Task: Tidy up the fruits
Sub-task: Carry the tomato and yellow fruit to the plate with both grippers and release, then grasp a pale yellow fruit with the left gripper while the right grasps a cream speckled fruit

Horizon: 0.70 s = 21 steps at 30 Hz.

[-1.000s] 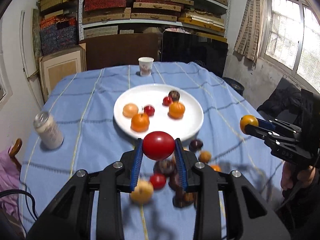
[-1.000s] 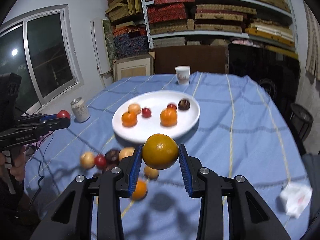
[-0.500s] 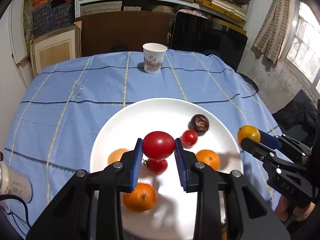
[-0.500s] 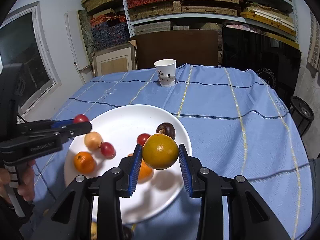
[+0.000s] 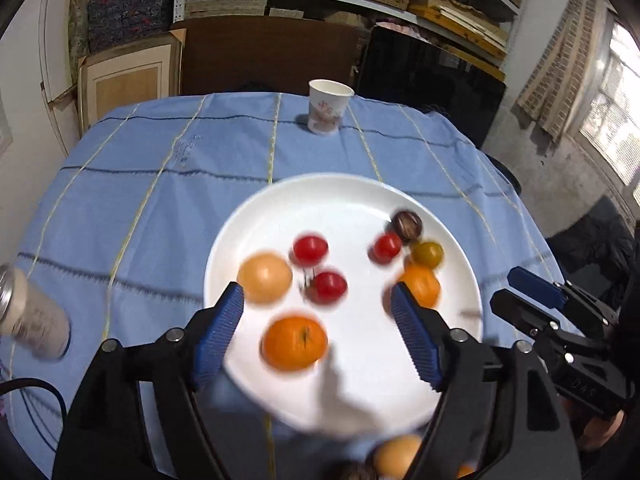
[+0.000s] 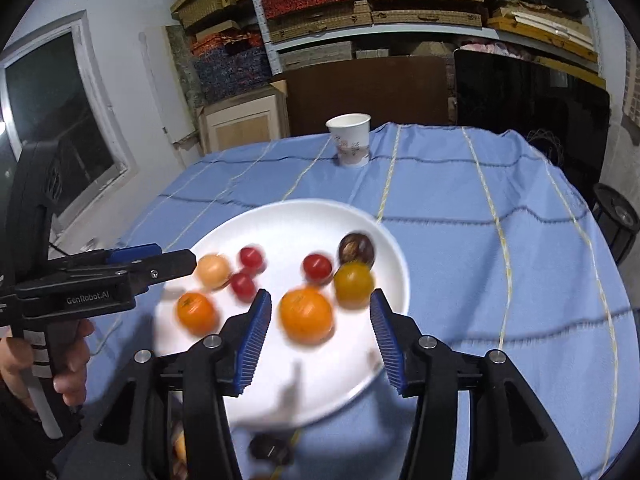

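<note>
Both the left gripper (image 5: 316, 312) and right gripper (image 6: 318, 326) were opening, nothing between the jaws. The round fruits on the white plate (image 6: 372, 364) could easily roll off its low rim.

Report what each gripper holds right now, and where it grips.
Nothing is held. Left gripper and right gripper are opening, with nothing gripped, above the fruit on the white plate.

blue checked tablecloth (image 5: 168, 184) on the table. metal shelving (image 6: 400, 20) at 12 o'clock, stacked with woven boxes. brown board (image 5: 268, 56) and black panel (image 6: 528, 96) lean below it. white walls. dark window (image 6: 52, 120) at 9 o'clock, daylit window (image 5: 616, 120) at 3 o'clock.
</note>
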Available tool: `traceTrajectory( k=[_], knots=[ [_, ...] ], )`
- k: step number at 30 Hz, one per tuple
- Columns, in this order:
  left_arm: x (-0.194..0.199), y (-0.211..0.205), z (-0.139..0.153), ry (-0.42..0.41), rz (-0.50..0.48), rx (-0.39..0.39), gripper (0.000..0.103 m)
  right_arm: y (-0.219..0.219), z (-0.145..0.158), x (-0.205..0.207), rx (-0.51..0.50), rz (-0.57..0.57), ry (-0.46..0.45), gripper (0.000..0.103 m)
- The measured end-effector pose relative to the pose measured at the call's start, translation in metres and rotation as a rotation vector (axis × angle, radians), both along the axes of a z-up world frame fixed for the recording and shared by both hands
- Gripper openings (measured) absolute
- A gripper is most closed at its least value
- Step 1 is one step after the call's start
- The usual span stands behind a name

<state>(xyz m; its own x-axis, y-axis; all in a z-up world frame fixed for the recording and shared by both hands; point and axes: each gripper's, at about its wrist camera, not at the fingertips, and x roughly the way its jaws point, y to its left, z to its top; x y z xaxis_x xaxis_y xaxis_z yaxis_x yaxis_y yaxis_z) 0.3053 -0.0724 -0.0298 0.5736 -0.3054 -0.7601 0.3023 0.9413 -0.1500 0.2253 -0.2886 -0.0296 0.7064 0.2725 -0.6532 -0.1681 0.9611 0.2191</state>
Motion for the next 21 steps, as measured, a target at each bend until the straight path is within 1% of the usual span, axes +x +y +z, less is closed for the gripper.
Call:
traceTrajectory(
  k=[3,5,7,9,11,13,14,16,19,21],
  knots=[
    [-0.061,0.013,-0.001,-0.046,-0.047,0.040,0.087,0.015,-0.003,-0.052,-0.057,0.051,-0.003,0.059],
    [-0.100,0.021,-0.007,-0.071,-0.076,0.073,0.087,0.025,-0.010,-0.085,-0.071,0.087,0.012,0.060],
    [-0.129,0.029,-0.015,-0.084,-0.089,0.097,0.087,0.036,-0.019,-0.119,-0.053,0.129,0.034,0.060],
    [-0.157,0.039,-0.027,-0.095,-0.086,0.122,0.087,0.049,-0.027,-0.141,-0.033,0.173,0.048,0.060],
    [-0.172,0.049,-0.040,-0.089,-0.071,0.129,0.087,0.063,-0.034,-0.159,-0.045,0.203,0.039,0.060],
    [-0.181,0.060,-0.053,-0.049,-0.043,0.117,0.087,0.078,-0.041,-0.170,-0.086,0.211,0.024,0.060],
    [-0.182,0.064,-0.057,-0.037,-0.031,0.111,0.087,0.082,-0.044,-0.172,-0.089,0.212,0.029,0.060],
    [-0.190,0.071,-0.062,-0.032,-0.015,0.096,0.087,0.090,-0.049,-0.174,-0.086,0.222,0.043,0.060],
    [-0.197,0.077,-0.065,-0.037,0.005,0.100,0.087,0.098,-0.052,-0.178,-0.117,0.212,0.034,0.060],
    [-0.200,0.080,-0.067,-0.028,0.011,0.094,0.087,0.100,-0.054,-0.178,-0.119,0.207,0.033,0.060]
  ],
)
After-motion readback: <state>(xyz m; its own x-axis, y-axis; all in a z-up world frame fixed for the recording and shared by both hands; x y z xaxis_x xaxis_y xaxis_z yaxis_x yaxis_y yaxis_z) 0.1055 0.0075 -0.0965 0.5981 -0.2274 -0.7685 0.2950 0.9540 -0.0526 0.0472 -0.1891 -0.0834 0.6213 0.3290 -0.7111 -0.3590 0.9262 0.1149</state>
